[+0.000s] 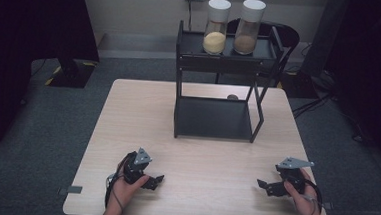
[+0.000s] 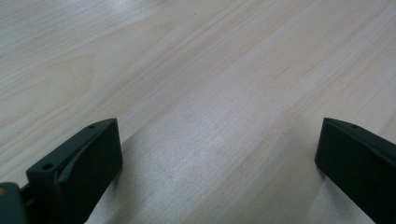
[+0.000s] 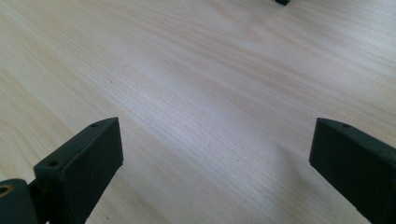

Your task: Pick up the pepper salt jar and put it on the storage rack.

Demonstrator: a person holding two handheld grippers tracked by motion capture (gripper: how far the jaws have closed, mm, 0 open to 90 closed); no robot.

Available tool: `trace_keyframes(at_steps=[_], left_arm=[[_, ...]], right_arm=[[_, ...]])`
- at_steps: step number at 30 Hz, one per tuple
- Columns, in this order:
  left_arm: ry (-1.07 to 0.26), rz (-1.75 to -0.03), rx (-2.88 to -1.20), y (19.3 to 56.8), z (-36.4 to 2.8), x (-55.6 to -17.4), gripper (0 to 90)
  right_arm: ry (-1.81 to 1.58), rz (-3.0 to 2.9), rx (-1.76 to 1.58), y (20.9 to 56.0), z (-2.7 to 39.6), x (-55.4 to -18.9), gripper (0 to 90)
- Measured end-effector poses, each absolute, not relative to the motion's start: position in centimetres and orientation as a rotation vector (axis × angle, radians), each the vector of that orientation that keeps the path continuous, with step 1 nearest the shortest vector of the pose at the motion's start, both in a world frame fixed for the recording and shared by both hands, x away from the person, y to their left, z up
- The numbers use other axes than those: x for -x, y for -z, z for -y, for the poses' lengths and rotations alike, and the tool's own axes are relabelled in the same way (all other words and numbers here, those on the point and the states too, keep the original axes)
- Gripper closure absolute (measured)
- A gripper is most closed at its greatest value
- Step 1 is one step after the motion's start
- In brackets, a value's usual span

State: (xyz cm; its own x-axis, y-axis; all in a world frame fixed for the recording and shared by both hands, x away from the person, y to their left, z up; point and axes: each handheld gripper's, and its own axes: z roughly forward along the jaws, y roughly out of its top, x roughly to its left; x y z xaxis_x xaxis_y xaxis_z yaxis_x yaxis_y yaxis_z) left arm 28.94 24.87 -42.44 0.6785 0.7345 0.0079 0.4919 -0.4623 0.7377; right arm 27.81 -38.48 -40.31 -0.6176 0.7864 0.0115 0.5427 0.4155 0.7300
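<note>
Two hand-held grippers rest low over a light wooden table [image 1: 200, 153]. My left gripper [image 1: 155, 180] lies near the front left and points right; its jaws stand wide apart over bare wood [image 2: 210, 140] with nothing between them. My right gripper [image 1: 265, 186] sits near the front right and points left, also open over bare table [image 3: 210, 135]. A black two-tier metal rack [image 1: 219, 89] stands at the table's far middle. On its top shelf are two tall jars with white lids, one holding yellow grains [image 1: 216, 26], the other brown grains [image 1: 247, 27].
A small dark round object [image 1: 232, 97] lies on the table behind the rack. A black chair [image 1: 283, 38] stands beyond the table. Wide bare tabletop stretches between the grippers and the rack. A dark foot of the rack [image 3: 281, 2] shows at the top edge of the right gripper view.
</note>
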Motion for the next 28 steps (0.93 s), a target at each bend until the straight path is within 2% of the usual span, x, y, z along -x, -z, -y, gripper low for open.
trace_keyframes(at_steps=[17,28], left_arm=[[-0.424,-0.938,-2.155,42.4,-24.9,-28.9,0.0],[-0.423,-0.936,-2.158,42.4,-24.9,-29.0,0.0]], right_arm=[[-0.933,-2.386,-1.089,40.9,39.5,-27.0,0.8],[-1.006,-2.363,-1.067,41.9,40.6,-26.6,0.0]])
